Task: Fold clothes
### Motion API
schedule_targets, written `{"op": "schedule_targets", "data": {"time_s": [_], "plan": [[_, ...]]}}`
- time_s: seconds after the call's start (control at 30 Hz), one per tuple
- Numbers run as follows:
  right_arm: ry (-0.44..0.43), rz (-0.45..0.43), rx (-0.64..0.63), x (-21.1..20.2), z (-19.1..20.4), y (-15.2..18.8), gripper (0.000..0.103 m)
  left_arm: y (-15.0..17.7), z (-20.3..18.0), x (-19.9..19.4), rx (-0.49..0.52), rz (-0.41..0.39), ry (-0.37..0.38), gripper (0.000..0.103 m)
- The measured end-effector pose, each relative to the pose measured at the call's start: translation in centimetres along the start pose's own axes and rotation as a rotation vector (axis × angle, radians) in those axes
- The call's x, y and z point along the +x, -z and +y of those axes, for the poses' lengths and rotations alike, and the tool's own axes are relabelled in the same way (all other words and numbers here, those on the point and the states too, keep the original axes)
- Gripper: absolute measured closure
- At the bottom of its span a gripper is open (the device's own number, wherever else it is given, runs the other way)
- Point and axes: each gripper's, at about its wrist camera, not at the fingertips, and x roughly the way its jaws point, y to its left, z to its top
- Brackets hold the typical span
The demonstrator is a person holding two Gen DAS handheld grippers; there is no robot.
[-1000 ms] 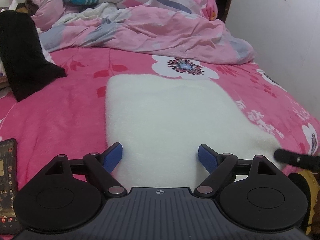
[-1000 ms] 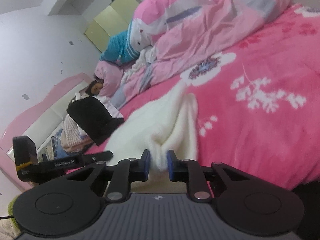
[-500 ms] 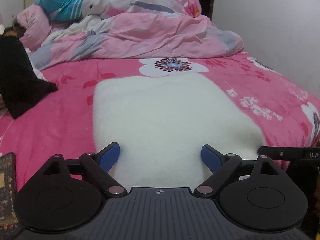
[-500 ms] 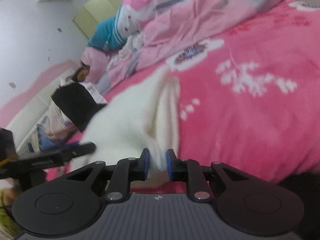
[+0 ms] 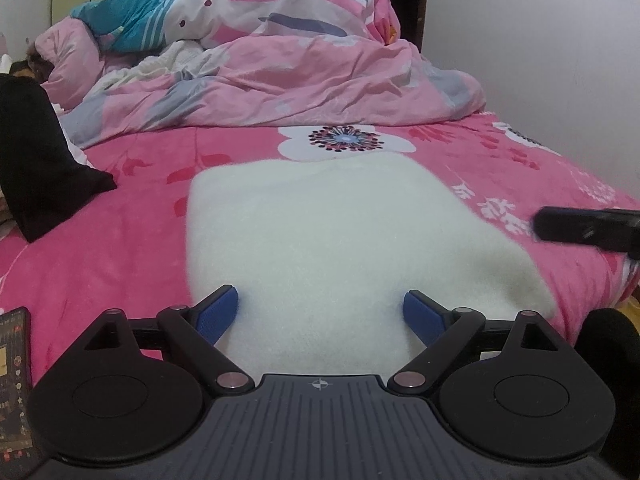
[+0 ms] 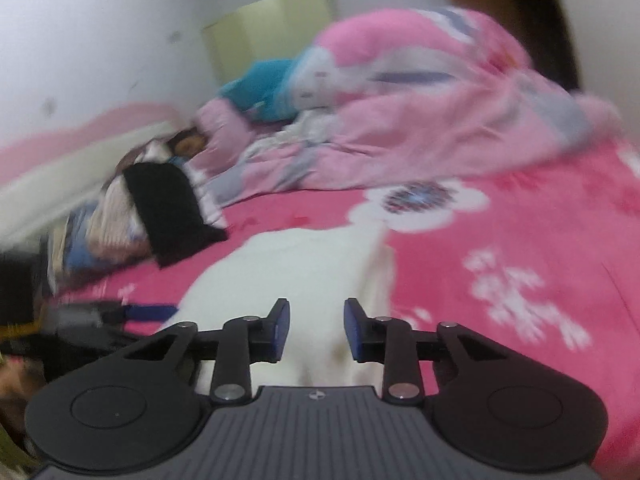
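The white fluffy garment (image 5: 352,240) lies flat in the middle of the pink flowered bed cover (image 5: 120,248), already folded into a neat block, so there is room on every side to fold it again. The left gripper (image 5: 320,312) hangs just over the near edge of it with its blue pads (image 5: 218,314) spread wide and nothing squeezed between them, probably so it can let the cloth lie still. The right gripper (image 6: 314,330) sits at the garment's right side, and its jaws are opening; a bit of white cloth shows in the gap, but the pads seem not to press on it (this picture is blurry, so I may be wrong). It looks like it is letting go of the edge it laid down. The big crumpled quilt (image 5: 300,68) is pushed to the far end of the bed, and a black cloth (image 5: 36,168) sits off to the left, well apart, so both stay out of the way. A phone (image 5: 14,384) lies at the near left corner.
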Motion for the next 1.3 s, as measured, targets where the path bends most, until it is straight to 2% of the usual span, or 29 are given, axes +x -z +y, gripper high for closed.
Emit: {"op": "schedule_targets", "data": {"time_s": [0.07,0.17,0.33,0.5,0.67,0.73,0.8,0.87,0.97,1.07,1.13,1.2,1.3], "plan": [[0.054,0.054,-0.05,2.2,0.1,0.9,0.081,0.0,0.2,-0.1,-0.011,-0.004,0.009,0.013],[0.044,0.095,0.017,3.1,-1.3,1.2,0.081,0.0,0.4,-0.1,-0.018,-0.006,0.017,0.013],[0.082,0.058,-0.103,1.4,1.6,-1.4,0.086,0.1,0.9,-0.3,-0.037,-0.013,0.039,0.013],[0.078,0.029,-0.149,2.3,2.8,-3.0,0.089,-0.1,1.1,-0.2,-0.039,-0.008,0.047,0.013],[0.111,0.114,-0.222,5.4,2.6,-0.6,0.094,-0.1,1.1,-0.3,-0.044,-0.011,0.058,0.013],[0.122,0.1,-0.281,5.8,2.7,0.3,0.095,0.0,1.1,-0.3,-0.043,-0.013,0.061,0.013],[0.155,0.11,-0.312,5.5,3.5,-0.6,0.096,-0.1,1.1,-0.2,-0.038,-0.009,0.059,0.013],[0.171,0.08,-0.344,4.9,4.4,-1.6,0.095,-0.1,1.3,-0.2,-0.043,-0.008,0.065,0.013],[0.148,0.051,-0.342,5.0,4.7,-2.9,0.095,-0.1,1.5,-0.3,-0.053,-0.008,0.073,0.013],[0.146,0.14,-0.341,7.9,3.7,-1.6,0.095,-0.1,1.6,-0.3,-0.062,-0.013,0.081,0.014],[0.136,0.125,-0.362,8.4,3.2,-0.7,0.095,0.0,1.7,-0.4,-0.065,-0.016,0.087,0.014],[0.139,0.138,-0.338,8.0,3.4,-1.9,0.095,0.0,1.7,-0.4,-0.066,-0.014,0.086,0.014],[0.152,0.098,-0.356,8.0,3.6,-3.4,0.095,0.0,1.7,-0.4,-0.067,-0.01,0.085,0.014]]}}
